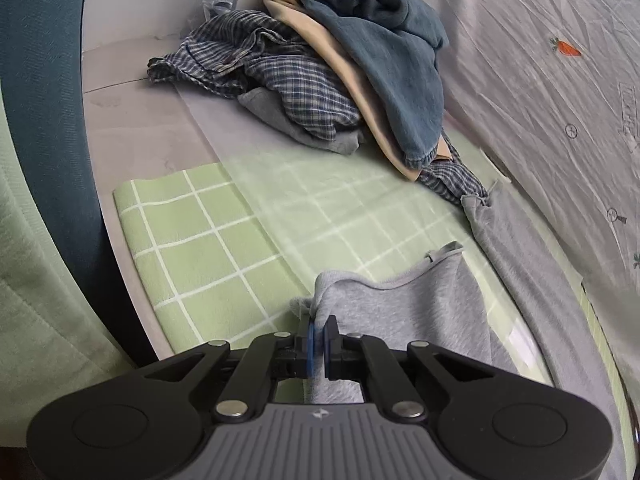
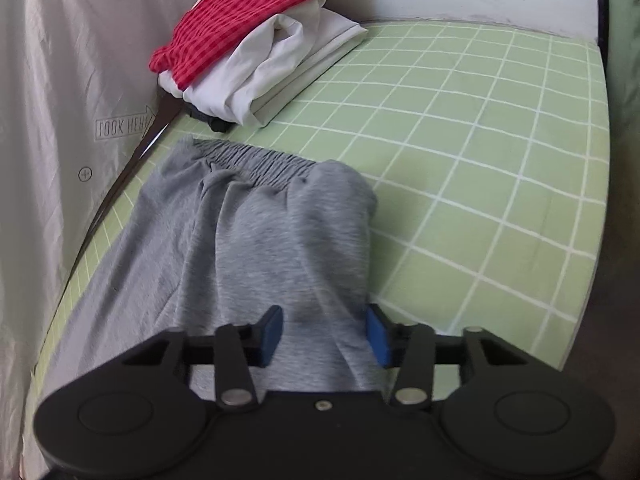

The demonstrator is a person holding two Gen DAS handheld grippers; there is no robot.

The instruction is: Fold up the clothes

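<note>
Grey sweatpants [image 2: 256, 232] lie on the green checked mat [image 2: 480, 160], the elastic waistband [image 2: 256, 156] at the far end in the right wrist view. My right gripper [image 2: 326, 330] is open, its blue pads [image 2: 272, 330] standing either side of a raised fold of the grey cloth. In the left wrist view my left gripper [image 1: 319, 334] is shut on the hem edge of a grey pant leg [image 1: 400, 304], lifting it off the mat [image 1: 208, 248]. The other leg [image 1: 520, 248] trails along the right side.
A heap of unfolded clothes [image 1: 320, 80] sits beyond the mat: plaid shirt, tan garment, dark blue-grey garment. A folded stack, red checked cloth [image 2: 248, 12] over white cloth [image 2: 280, 72], rests at the mat's far corner. A grey printed sheet [image 2: 72, 100] hangs along one side.
</note>
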